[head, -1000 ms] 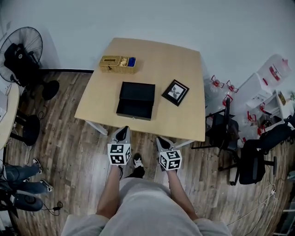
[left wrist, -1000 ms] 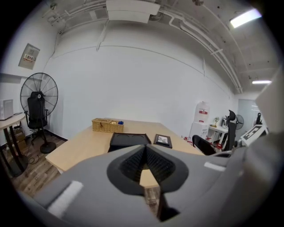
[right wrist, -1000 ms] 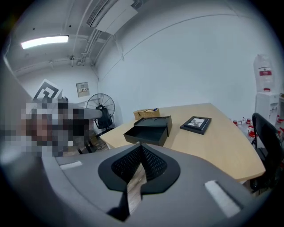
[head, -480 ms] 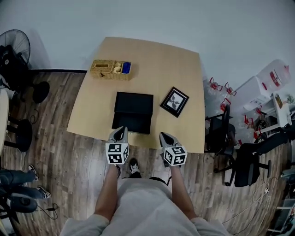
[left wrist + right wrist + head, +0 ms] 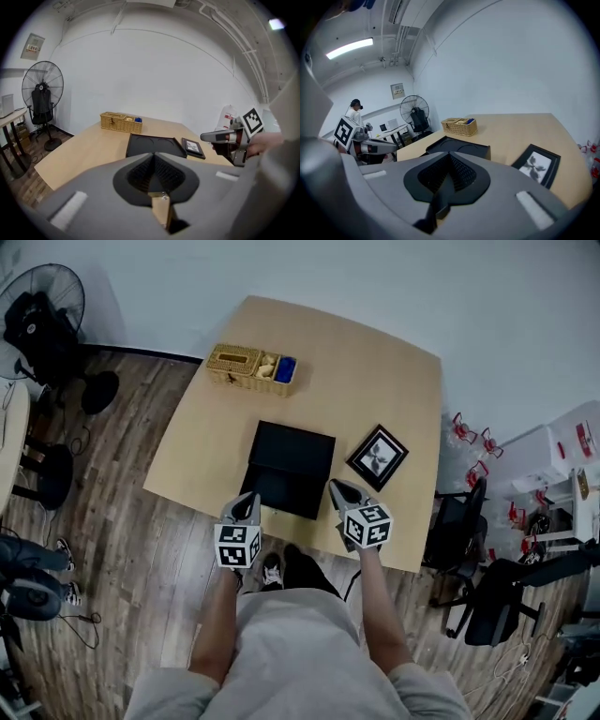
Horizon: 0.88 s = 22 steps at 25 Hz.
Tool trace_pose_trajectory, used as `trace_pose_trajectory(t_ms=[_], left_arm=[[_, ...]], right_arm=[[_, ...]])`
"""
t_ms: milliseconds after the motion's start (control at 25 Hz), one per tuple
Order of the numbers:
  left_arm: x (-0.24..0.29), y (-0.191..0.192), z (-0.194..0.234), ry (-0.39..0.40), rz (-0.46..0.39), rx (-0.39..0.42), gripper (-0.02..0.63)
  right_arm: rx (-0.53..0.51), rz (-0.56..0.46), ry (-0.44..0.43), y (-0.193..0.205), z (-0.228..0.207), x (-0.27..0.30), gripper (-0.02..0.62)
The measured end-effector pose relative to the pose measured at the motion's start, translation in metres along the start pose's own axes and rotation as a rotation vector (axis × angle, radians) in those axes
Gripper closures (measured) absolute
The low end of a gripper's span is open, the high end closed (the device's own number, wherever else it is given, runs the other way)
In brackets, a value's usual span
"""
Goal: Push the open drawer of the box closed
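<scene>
"Wooden desk [image 5: 192, 451], near edge: how do things stand?"

"At the left, the left gripper [image 5: 248, 501], jaws shut on nothing, sits just before the drawer [image 5: 281, 495], by its left corner. Beyond lies the black box [image 5: 292, 442], its drawer open toward us. The right gripper [image 5: 335, 487], likewise shut and empty, flanks the right corner. I'd say the push goes straight away."

Short-sleeved light grey top [image 5: 291, 652]

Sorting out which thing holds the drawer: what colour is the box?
The box is black, seen best in the head view.
</scene>
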<state>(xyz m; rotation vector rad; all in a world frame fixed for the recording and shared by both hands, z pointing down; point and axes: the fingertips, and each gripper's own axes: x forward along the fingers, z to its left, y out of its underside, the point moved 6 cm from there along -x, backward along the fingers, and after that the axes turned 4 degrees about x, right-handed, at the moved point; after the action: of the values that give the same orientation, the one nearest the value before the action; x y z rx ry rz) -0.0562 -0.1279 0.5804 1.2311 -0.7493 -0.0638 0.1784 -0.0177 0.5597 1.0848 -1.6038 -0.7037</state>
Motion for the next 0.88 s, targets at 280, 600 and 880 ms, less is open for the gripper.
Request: trace_pose_trajectory(t_ms=[280, 600, 880], left_arm=[[0.009, 0.004, 0.009, -0.083, 0.033, -0.042, 0.552], [0.014, 0.023, -0.01, -0.132, 0.048, -0.123, 0.552], [0.013, 0.057, -0.023, -0.181, 0.074, -0.129, 0.552]], right_arm=[[-0.106, 0.156, -0.24, -0.024, 0.007, 0.067, 0.594], [-0.288, 0.322, -0.416, -0.041, -0.008, 0.112, 0.594], [-0.463, 0.411, -0.489, -0.047, -0.013, 0.14, 0.594]])
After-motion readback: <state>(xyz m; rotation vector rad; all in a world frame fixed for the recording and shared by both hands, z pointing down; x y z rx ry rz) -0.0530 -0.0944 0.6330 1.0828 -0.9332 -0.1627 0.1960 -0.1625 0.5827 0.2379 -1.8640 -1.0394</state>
